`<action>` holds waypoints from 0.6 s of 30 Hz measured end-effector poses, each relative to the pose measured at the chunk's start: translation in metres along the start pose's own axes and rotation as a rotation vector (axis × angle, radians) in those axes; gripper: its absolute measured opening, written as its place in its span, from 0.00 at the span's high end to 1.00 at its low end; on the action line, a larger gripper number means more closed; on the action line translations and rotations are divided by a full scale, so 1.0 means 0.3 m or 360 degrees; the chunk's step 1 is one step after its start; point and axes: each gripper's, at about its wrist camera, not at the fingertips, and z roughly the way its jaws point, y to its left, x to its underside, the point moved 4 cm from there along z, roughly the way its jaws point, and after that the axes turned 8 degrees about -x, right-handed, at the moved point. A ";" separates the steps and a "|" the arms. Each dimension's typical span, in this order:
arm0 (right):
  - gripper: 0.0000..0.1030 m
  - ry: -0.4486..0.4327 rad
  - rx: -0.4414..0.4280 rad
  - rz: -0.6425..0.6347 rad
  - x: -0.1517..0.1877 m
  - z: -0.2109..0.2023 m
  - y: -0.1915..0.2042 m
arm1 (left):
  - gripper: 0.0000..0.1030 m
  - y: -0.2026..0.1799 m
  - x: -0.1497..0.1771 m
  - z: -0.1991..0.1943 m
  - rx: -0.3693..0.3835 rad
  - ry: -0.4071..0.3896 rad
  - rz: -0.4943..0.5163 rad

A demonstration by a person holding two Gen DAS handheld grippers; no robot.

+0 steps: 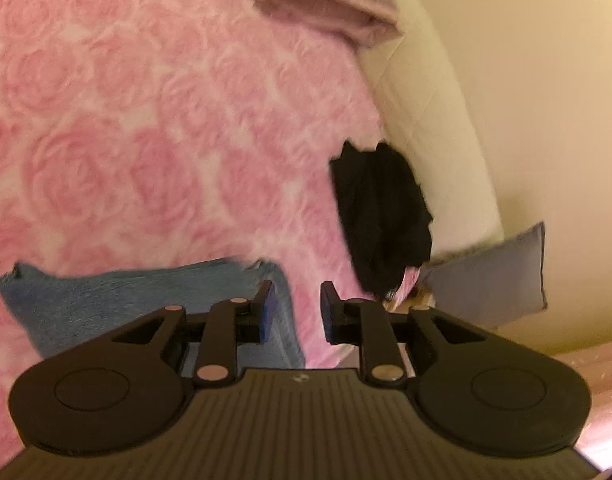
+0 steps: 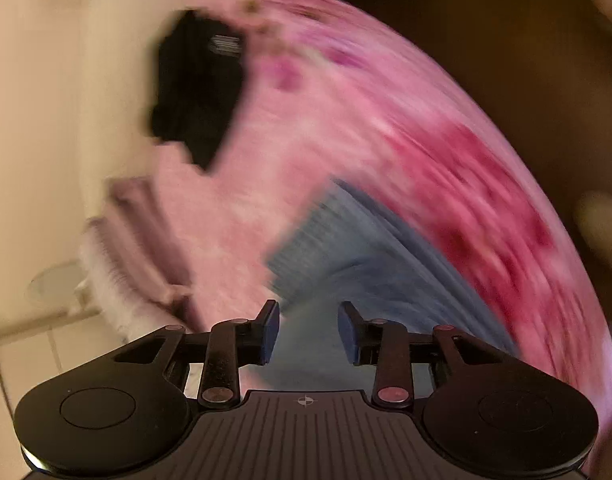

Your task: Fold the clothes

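Note:
A blue folded cloth point(image 1: 146, 300) lies flat on the pink rose-pattern blanket point(image 1: 166, 120). My left gripper point(image 1: 297, 312) is open and empty, above the cloth's right edge. In the right wrist view, which is motion-blurred, the blue cloth point(image 2: 354, 256) lies just ahead of my right gripper point(image 2: 308, 334), which is open and empty. A crumpled black garment point(image 1: 382, 220) lies at the blanket's right edge; it also shows in the right wrist view point(image 2: 198, 92).
A stack of folded pinkish-mauve clothes point(image 1: 326, 0) sits at the far end of the bed, also seen in the right wrist view point(image 2: 134, 240). A grey-blue pillow point(image 1: 490, 280) lies beside the white mattress edge point(image 1: 434, 132). A cream wall point(image 1: 546, 80) is to the right.

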 end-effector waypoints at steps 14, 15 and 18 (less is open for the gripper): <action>0.61 0.0271 0.0514 -0.1395 0.129 0.029 -0.045 | 0.78 0.460 0.355 -0.122 -0.0454 0.0145 -0.0147; 0.61 0.0292 0.0547 -0.1433 0.156 0.021 -0.078 | 0.78 0.489 0.390 -0.123 -0.0453 0.0172 -0.0159; 0.61 0.0340 0.0577 -0.1353 0.184 -0.006 -0.162 | 0.77 0.521 0.469 -0.117 -0.0394 0.0215 -0.0194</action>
